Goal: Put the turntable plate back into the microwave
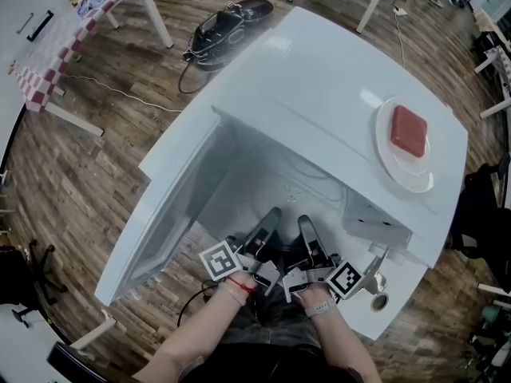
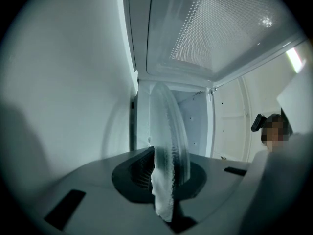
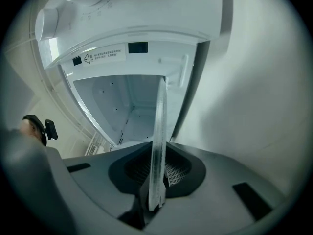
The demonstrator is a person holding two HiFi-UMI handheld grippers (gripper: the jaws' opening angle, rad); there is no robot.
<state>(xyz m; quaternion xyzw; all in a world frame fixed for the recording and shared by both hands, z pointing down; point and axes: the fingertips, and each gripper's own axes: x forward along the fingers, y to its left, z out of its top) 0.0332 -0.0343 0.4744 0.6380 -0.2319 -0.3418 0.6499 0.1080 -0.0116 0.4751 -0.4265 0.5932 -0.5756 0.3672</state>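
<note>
Turntable plate (image 2: 168, 126) clamped in our left claw (image 2: 165, 190) and right claw (image 3: 155, 185), microwave (image 1: 319, 102) open at twelve o'clock; next, we reckon, ease it inside.

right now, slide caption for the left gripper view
Left gripper grips the turntable plate edge-on, facing the open microwave.

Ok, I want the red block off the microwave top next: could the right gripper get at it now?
Probably not yet: the right gripper is shut on the turntable plate, though nothing covers the red block.
</note>
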